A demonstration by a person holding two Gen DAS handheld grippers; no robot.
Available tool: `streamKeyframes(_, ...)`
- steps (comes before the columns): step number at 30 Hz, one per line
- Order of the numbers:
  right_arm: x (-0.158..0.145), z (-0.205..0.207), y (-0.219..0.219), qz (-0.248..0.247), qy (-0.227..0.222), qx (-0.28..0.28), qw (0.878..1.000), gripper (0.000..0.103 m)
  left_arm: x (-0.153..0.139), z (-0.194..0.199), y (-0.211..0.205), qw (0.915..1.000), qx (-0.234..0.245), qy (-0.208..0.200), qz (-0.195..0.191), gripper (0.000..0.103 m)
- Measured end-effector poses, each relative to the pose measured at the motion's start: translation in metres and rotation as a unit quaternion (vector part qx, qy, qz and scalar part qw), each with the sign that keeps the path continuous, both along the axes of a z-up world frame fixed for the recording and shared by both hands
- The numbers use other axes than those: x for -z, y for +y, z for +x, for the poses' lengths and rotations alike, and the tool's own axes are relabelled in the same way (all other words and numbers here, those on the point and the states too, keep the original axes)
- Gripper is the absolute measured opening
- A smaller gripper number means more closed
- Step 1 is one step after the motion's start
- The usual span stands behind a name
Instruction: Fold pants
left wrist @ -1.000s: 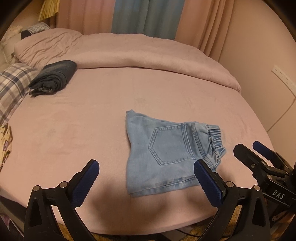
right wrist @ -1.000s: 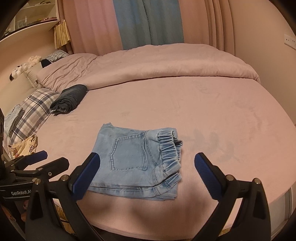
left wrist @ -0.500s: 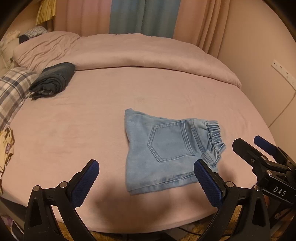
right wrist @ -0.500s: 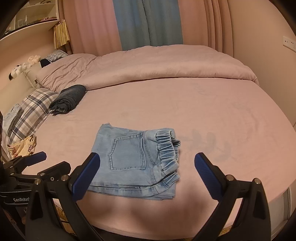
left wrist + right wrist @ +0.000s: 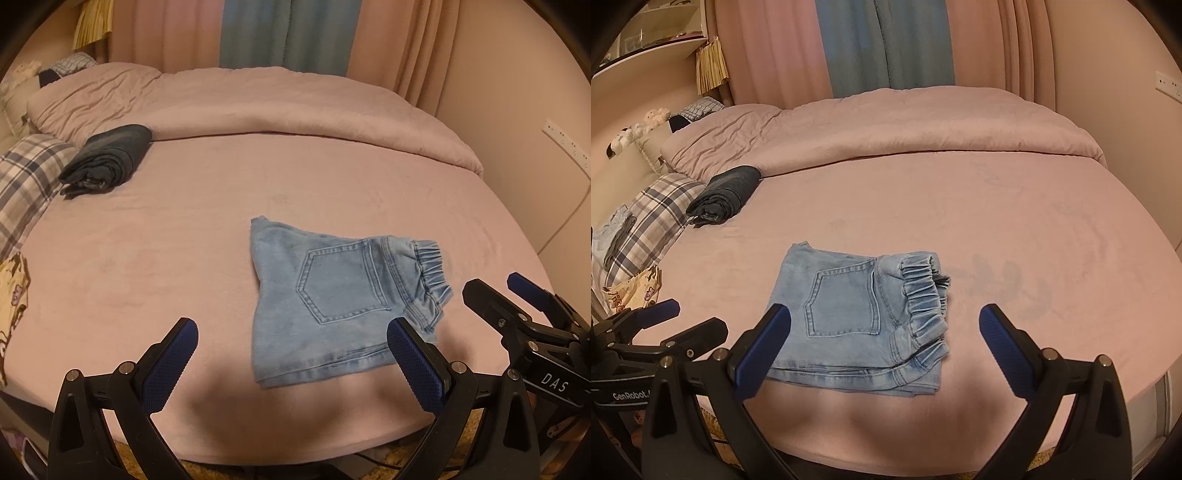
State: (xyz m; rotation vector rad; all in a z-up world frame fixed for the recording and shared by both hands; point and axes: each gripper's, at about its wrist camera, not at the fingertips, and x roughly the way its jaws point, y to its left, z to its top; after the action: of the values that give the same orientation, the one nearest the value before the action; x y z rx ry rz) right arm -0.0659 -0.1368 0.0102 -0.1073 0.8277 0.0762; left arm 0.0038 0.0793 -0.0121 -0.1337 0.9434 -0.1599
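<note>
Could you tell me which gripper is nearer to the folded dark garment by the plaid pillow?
Left. The left gripper is on the dark garment's side of the jeans; the right gripper is further right.

- The plaid pillow runs off the left wrist frame at nine o'clock.
- The pants' lower layers lie hidden beneath the top fold.
- Shelf items at eleven o'clock are too blurred to identify.

folded pants lie on the bed, a rolled garment far behind left beside a pillow.
</note>
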Motion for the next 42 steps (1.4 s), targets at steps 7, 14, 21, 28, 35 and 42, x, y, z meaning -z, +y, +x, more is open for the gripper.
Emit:
streamKeyframes(7,0.0002,0.0004,-0.0001,-0.005,0.001,0.002,1.0,0.103,0.0003,-0.0012,-0.0017,1.0,0.004,0.0,-0.005,0.102)
streamKeyframes(14,0.0007,0.0006,-0.0023,-0.006,0.001,0.005,1.0,0.103,0.0006,-0.0021,-0.003,1.0,0.003,0.0,-0.007,0.102)
streamKeyframes(21,0.0015,0.0011,-0.0021,-0.009,0.004,0.006,1.0,0.103,0.0004,-0.0022,-0.0043,1.0,0.003,0.0,-0.006,0.102)
streamKeyframes(28,0.0015,0.0019,-0.0021,-0.011,0.004,0.007,1.0,0.103,0.001,-0.0002,-0.0045,1.0,0.004,-0.001,-0.009,0.102)
streamKeyframes(35,0.0031,0.0042,-0.0052,-0.012,0.007,0.008,1.0,0.103,0.0006,-0.0001,-0.0055,0.9999,0.007,-0.001,-0.01,0.102)
streamKeyframes(42,0.0031,0.0048,-0.0054,-0.013,0.008,0.005,1.0,0.103,0.0007,0.0002,-0.0042,0.9999,0.005,-0.003,-0.014,0.102)
